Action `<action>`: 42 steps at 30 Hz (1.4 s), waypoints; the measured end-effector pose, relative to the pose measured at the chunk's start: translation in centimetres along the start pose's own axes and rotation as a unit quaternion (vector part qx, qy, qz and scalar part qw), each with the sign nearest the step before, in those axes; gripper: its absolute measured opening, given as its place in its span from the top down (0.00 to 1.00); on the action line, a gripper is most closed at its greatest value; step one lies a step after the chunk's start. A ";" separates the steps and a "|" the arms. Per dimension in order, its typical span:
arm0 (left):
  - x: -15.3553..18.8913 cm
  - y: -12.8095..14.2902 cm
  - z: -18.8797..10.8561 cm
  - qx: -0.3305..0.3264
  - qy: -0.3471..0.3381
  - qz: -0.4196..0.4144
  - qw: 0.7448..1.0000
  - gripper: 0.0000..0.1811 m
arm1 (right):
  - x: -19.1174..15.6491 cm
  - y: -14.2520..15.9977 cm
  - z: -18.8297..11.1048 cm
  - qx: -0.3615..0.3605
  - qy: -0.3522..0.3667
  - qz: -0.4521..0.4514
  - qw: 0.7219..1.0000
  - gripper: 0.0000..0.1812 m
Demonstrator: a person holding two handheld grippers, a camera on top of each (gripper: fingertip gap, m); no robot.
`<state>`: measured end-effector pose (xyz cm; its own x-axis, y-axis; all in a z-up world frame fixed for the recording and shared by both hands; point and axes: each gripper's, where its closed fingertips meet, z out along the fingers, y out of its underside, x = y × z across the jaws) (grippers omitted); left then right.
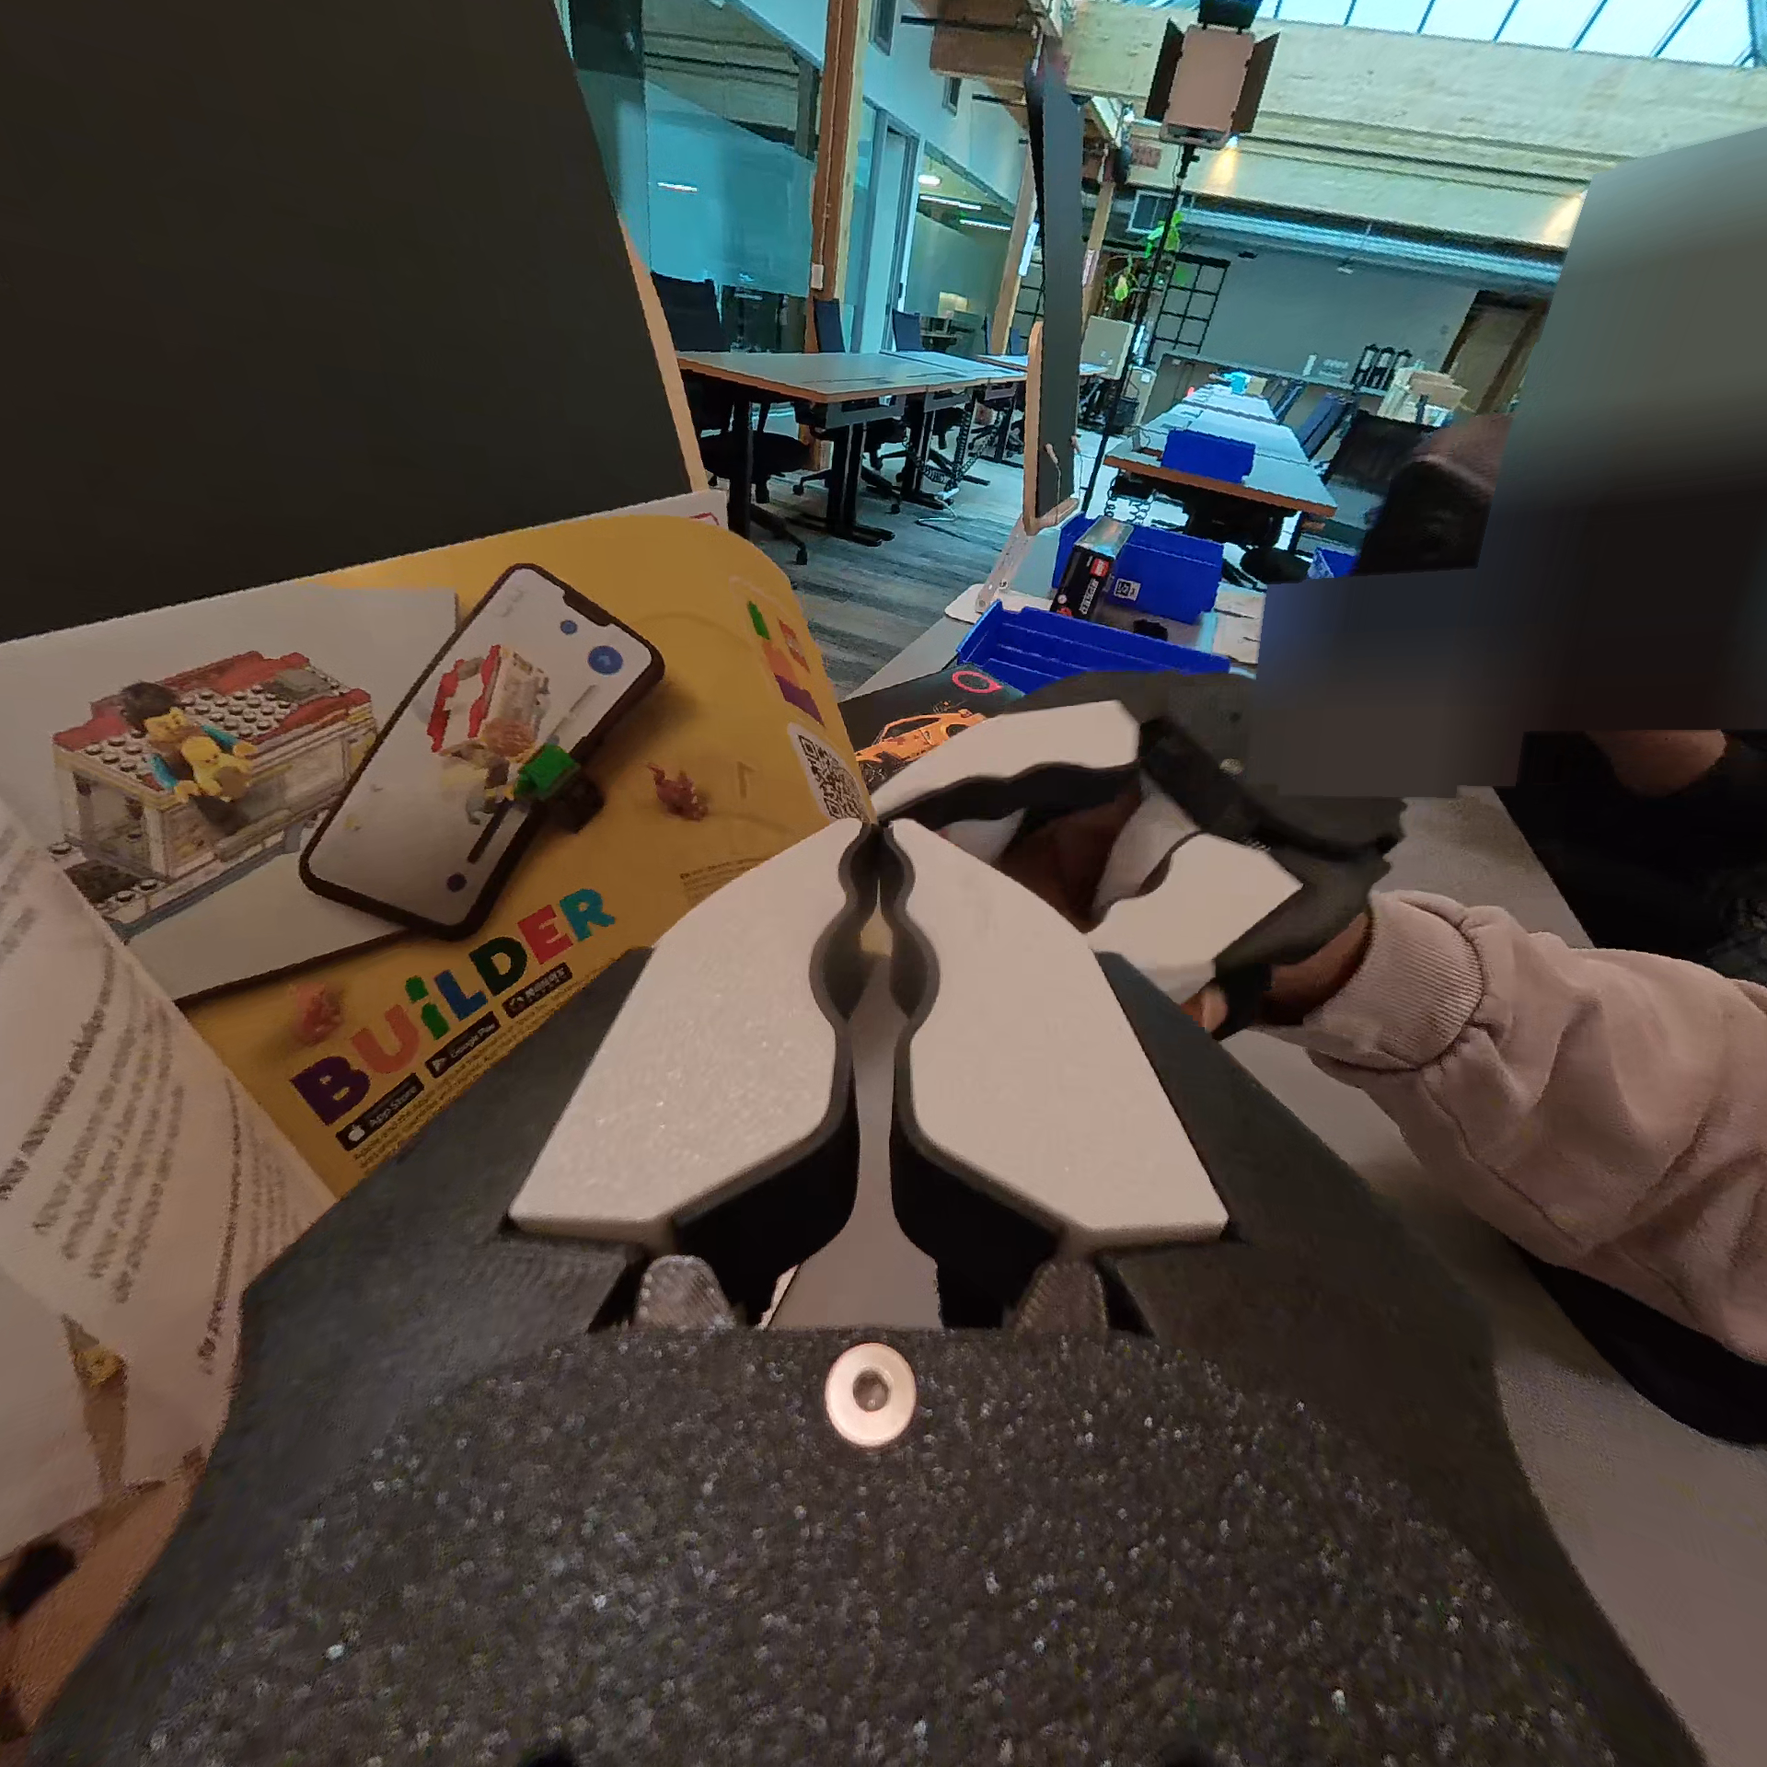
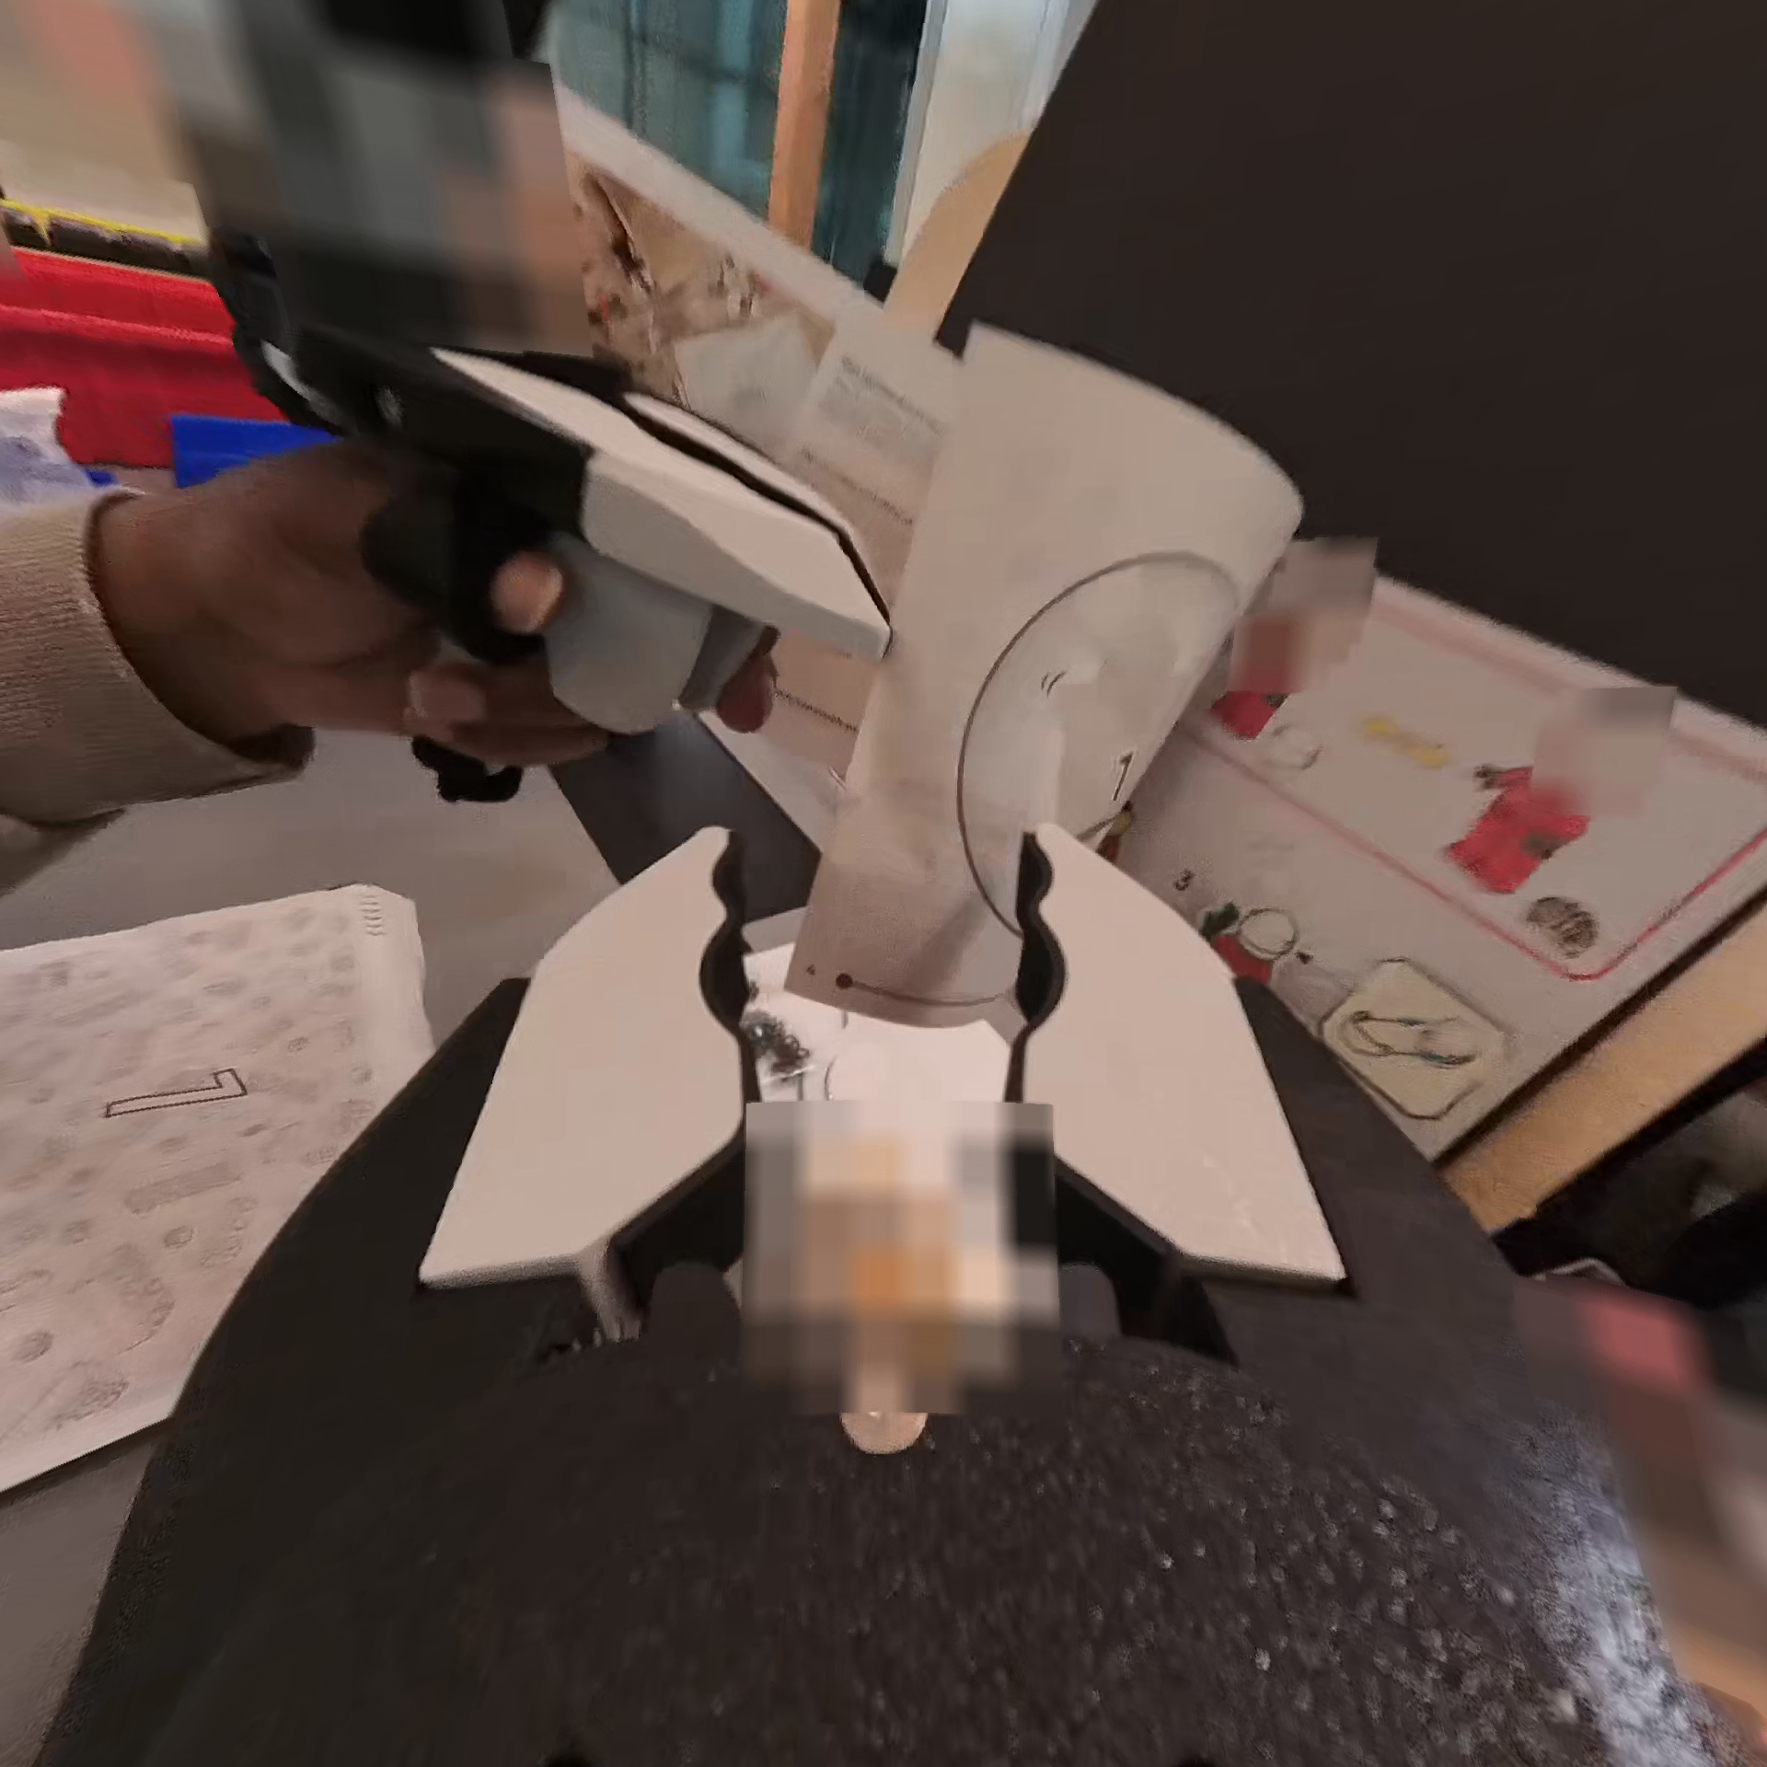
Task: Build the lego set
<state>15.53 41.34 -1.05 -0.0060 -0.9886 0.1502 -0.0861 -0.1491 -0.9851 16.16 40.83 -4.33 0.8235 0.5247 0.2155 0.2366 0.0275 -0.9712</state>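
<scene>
Motion blur smears most of the right wrist view, and mosaic patches cover part of the gap between the right hand-held gripper's [image 2: 875, 865] white fingers [image 2: 612, 1071], so what lies on the bench [image 2: 316, 841] directly under it is hard to read; only a small dark cluster of tiny parts [image 2: 776, 1037] shows there. This hand-held gripper is released, its jaws standing wide apart. A curled white page of the paper instruction booklet [image 2: 1042, 669] hangs just ahead of and between its fingertips, the lower corner dipping into the gap; whether the page touches the right finger cannot be told.

In the left wrist view the left hand-held gripper [image 1: 875, 841] is clenched, its tips meeting at the edge of the same booklet, whose yellow printed cover [image 1: 574, 956] fills the left of the frame. Whether a page is actually pinched between the tips is hidden by the fingers themselves. The booklet's left part is cut off by the frame edge.

Seen from the right wrist view, the left hand-held gripper reaches into the booklet from the left, held by a hand [image 2: 287, 612] in a pale sleeve. A flat white printed paper bag [image 2: 172, 1147] lies on the bench at the lower left, well apart from both.
</scene>
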 end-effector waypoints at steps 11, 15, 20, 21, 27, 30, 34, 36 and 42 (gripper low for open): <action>-0.1 -0.6 -0.8 0.007 -0.010 0.000 1.000 1.00 | 0.4 -0.5 0.5 0.051 -0.005 0.024 0.998 0.98; 0.3 -1.2 -0.7 0.019 -0.005 -0.002 1.000 1.00 | 0.2 -0.8 0.1 0.058 0.004 0.022 0.998 0.98; 1.7 -1.3 -0.2 0.012 0.013 0.002 1.000 0.88 | -0.3 -1.2 -0.5 0.081 -0.013 0.051 0.995 0.98; 1.8 -1.3 0.0 0.010 0.011 0.006 1.000 0.87 | -0.3 -1.3 -0.6 0.086 -0.019 0.060 0.994 0.98; 1.6 -2.0 1.3 0.016 -0.011 0.006 1.000 0.95 | -0.9 -1.1 -1.1 0.101 -0.028 0.073 0.992 0.98; 1.3 -2.2 1.4 0.011 -0.023 0.002 1.000 1.00 | -1.5 -1.0 -0.9 0.098 -0.025 0.066 0.993 0.97; 0.5 -2.2 -0.6 -0.011 -0.066 0.005 0.998 1.00 | -2.0 -1.0 -1.5 0.101 -0.049 0.082 0.990 0.84; -0.2 -2.1 -2.3 -0.028 -0.097 0.015 0.995 1.00 | -1.6 -1.2 -2.2 0.106 -0.073 0.102 0.986 0.80; -4.9 -1.1 -8.8 -0.096 -0.231 0.057 0.966 1.00 | 2.0 1.1 0.6 0.038 0.018 0.072 0.997 0.84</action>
<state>6.93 46.54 0.01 0.4154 -0.9079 -0.0562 -0.2955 -0.0763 -0.9523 17.81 42.40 -5.03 0.8644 0.4971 0.0749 0.0759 0.0183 -0.9969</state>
